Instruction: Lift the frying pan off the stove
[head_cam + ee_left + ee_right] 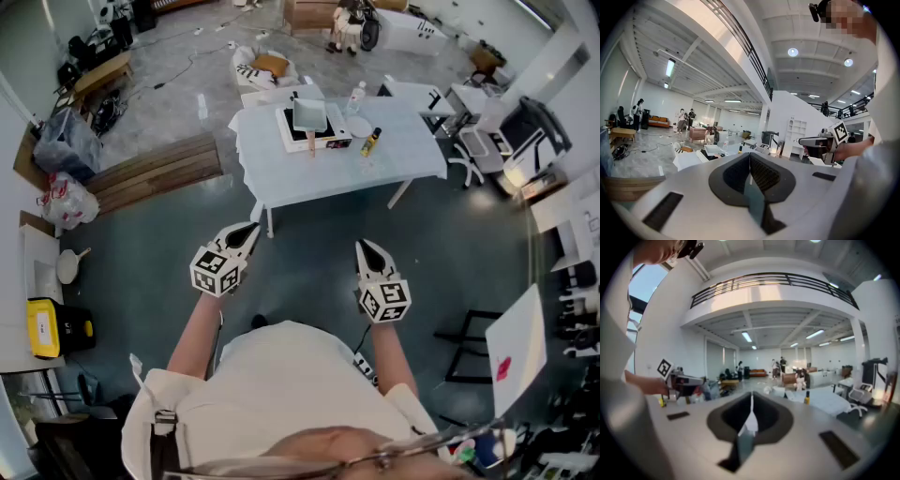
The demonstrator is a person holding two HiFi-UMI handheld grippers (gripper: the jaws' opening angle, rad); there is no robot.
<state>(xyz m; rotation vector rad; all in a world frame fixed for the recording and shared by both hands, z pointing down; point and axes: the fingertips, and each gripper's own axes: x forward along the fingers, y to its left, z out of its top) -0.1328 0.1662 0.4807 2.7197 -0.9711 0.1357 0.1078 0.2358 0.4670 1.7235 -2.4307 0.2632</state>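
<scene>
The silver frying pan (309, 114) sits on a black stove top in a white frame (298, 134), on a white-clothed table (394, 159) far ahead of me; its handle points toward me. Both grippers hang in the air well short of the table, over the dark floor. My left gripper (253, 228) is shut with nothing in it, and so is my right gripper (364, 246). In the left gripper view the closed jaws (750, 176) point at the distant stove (711, 150). In the right gripper view the shut jaws (751, 414) face the table (829, 401).
A yellow bottle (371, 142), a clear bottle (356, 95) and a small white dish (359, 126) stand on the table beside the stove. Wooden boards (155, 172) lie left of the table, an office chair (469, 150) stands at its right. Several people stand far off in the hall.
</scene>
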